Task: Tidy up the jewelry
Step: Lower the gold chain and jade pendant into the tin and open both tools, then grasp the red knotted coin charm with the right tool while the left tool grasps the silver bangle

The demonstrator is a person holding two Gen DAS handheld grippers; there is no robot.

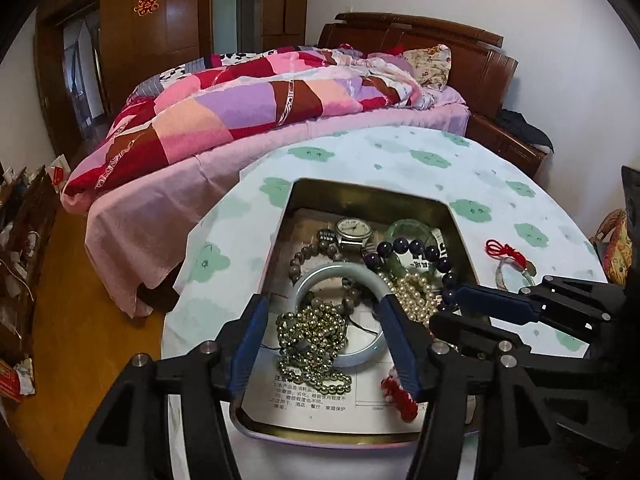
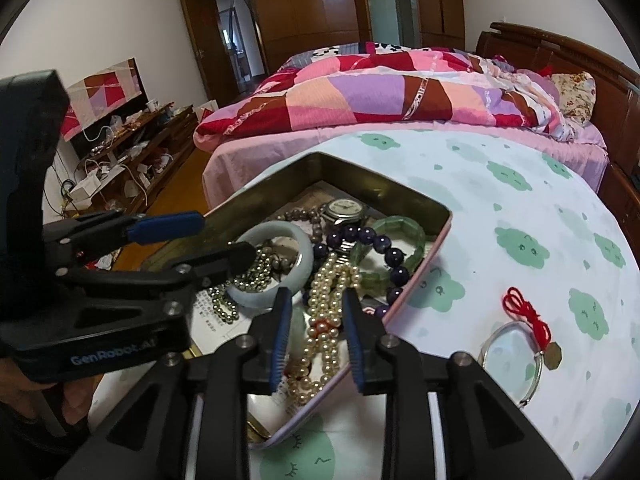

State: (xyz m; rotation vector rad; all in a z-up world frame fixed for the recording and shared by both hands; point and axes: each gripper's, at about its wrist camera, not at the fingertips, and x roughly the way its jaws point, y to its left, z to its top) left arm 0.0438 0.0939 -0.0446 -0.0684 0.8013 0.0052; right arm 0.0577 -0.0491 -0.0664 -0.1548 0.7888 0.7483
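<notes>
A metal tin (image 1: 360, 194) (image 2: 400, 194) on the table holds a heap of jewelry: a pale jade bangle (image 1: 340, 274) (image 2: 276, 232), gold bead strands (image 1: 308, 332), a pearl necklace (image 1: 416, 296) (image 2: 324, 300), a dark bead bracelet (image 1: 412, 246) (image 2: 372, 236), a green bracelet (image 2: 400, 228) and a watch (image 1: 352, 230) (image 2: 344, 209). My left gripper (image 1: 322, 304) is open over the tin, its jaws either side of the bangle and gold beads. My right gripper (image 2: 316, 296) is open, its jaws straddling the pearl necklace. A silver bangle with red cord (image 1: 514, 270) (image 2: 520, 344) lies on the cloth outside the tin.
The round table (image 1: 420, 156) (image 2: 520, 208) has a white cloth with green cloud prints. A bed (image 1: 280, 96) with a patchwork quilt stands just behind it. A cluttered low cabinet (image 2: 132, 148) stands at the left wall, above a wooden floor.
</notes>
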